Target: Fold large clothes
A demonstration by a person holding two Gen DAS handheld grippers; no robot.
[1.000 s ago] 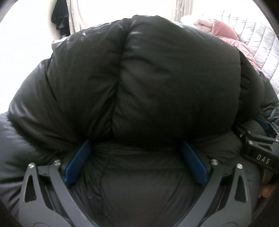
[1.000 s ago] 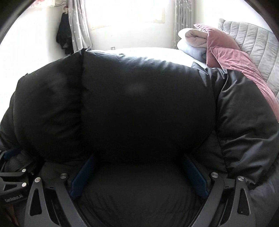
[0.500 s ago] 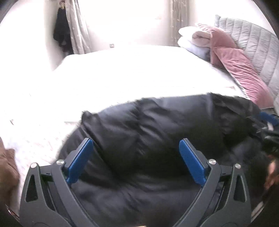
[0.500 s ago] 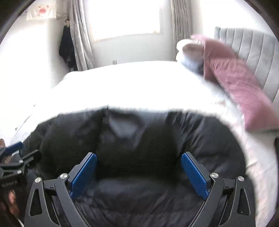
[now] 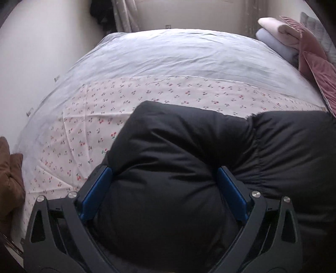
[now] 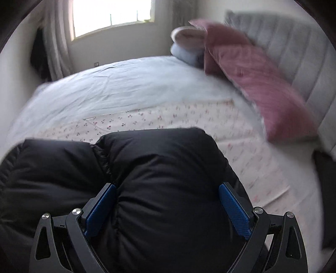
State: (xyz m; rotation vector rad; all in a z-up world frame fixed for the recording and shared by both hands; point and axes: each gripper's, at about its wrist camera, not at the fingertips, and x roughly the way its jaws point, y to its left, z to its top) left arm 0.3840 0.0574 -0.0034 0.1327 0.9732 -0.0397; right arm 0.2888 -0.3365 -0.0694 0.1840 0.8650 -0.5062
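A black puffer jacket (image 5: 189,157) lies bunched at the near edge of the bed, over a cherry-print sheet (image 5: 147,98). My left gripper (image 5: 166,180) has its blue-padded fingers spread wide, with a thick bulge of the jacket between them. The jacket also fills the lower part of the right wrist view (image 6: 168,178). My right gripper (image 6: 168,199) is likewise wide apart around a puffy fold of the jacket. Whether either one is pinching the fabric is not clear.
The bed has a pale blue sheet (image 5: 178,52) further back. Pink pillows (image 6: 252,73) and folded blankets (image 5: 273,31) lie at the right by a grey padded headboard (image 6: 294,52). A brown garment (image 5: 8,178) sits at the left edge. A window (image 6: 111,14) is behind.
The jacket filled both views a second ago. It has come down flat onto the bed, and both grippers have pulled back and upward, so the bed shows beyond it.
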